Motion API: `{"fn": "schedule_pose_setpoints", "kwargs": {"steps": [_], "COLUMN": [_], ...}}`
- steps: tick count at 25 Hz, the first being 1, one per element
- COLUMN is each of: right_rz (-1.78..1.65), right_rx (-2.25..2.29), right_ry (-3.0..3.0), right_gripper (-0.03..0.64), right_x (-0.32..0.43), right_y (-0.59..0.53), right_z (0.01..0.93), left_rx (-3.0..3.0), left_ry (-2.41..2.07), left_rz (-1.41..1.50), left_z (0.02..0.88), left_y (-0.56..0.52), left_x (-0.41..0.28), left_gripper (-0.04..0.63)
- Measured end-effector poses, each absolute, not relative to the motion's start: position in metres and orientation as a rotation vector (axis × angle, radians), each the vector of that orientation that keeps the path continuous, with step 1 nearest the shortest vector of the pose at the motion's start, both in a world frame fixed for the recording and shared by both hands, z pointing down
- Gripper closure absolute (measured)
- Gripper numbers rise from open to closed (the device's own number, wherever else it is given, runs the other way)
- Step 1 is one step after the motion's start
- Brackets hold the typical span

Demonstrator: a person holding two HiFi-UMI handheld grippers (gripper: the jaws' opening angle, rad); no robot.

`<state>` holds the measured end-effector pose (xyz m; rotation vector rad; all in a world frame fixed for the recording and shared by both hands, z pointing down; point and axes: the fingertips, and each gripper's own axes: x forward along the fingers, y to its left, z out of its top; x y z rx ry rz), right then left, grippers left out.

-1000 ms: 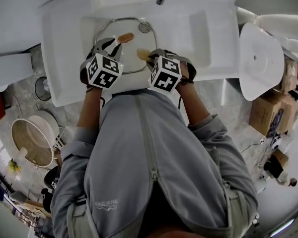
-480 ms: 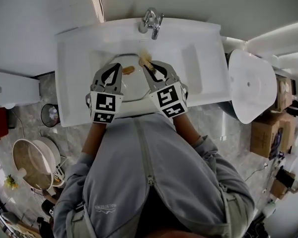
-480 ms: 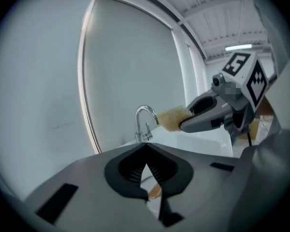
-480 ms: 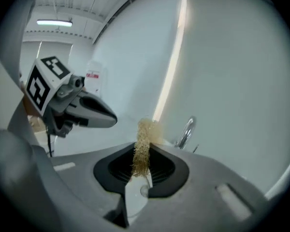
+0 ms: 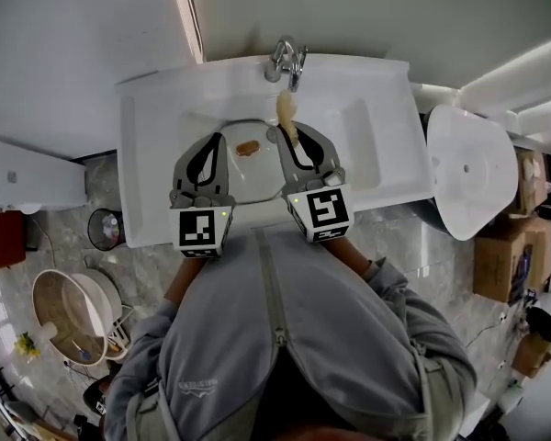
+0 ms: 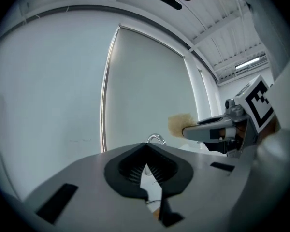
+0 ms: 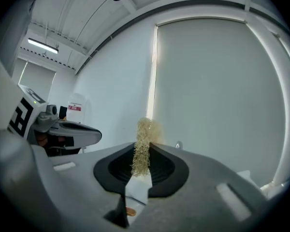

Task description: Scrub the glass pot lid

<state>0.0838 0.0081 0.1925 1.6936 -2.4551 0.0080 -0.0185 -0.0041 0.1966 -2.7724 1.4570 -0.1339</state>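
The left gripper (image 6: 146, 148) is pressing its jaws tip to tip with nothing caught between them. The right gripper (image 7: 143, 153) is clamping a tan fibrous scrubber (image 7: 145, 129), and the tuft is poking out past the tips, its long axis running in line with the jaws and aiming toward the faucet (image 5: 287, 58). Both grippers are hanging side by side above the basin, pointing at the wall. Below them the glass pot lid (image 5: 246, 168) is lying flat in the bowl of the white sink (image 5: 372, 108), showing between the two grippers in the head view. Its brown knob (image 5: 248, 148) is facing up, with its longer side running roughly across the basin. A bright vertical light strip (image 5: 185, 12) is glowing on the pale wall behind. A second white basin (image 5: 468, 159) is sitting off to the right with cardboard boxes (image 5: 500, 265) beside it, and a small bin (image 5: 104, 230) is standing on the marbled grey floor (image 5: 119, 265) at the left.
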Motion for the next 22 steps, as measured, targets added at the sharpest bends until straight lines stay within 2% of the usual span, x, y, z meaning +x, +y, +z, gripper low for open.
{"fn": "schedule_pose_setpoints", "kwargs": {"steps": [22], "right_rz": [0.035], "right_rx": [1.691], "right_ry": [-2.5], "right_gripper": [0.569], "right_x": [0.095], "right_y": [0.018], "right_z": [0.202], "left_rx": [-2.792], "left_ry": [1.437], "left_rz": [-0.167], "left_z": [0.201], "left_y": [0.01], "left_x": [0.002], "left_gripper": [0.589]}}
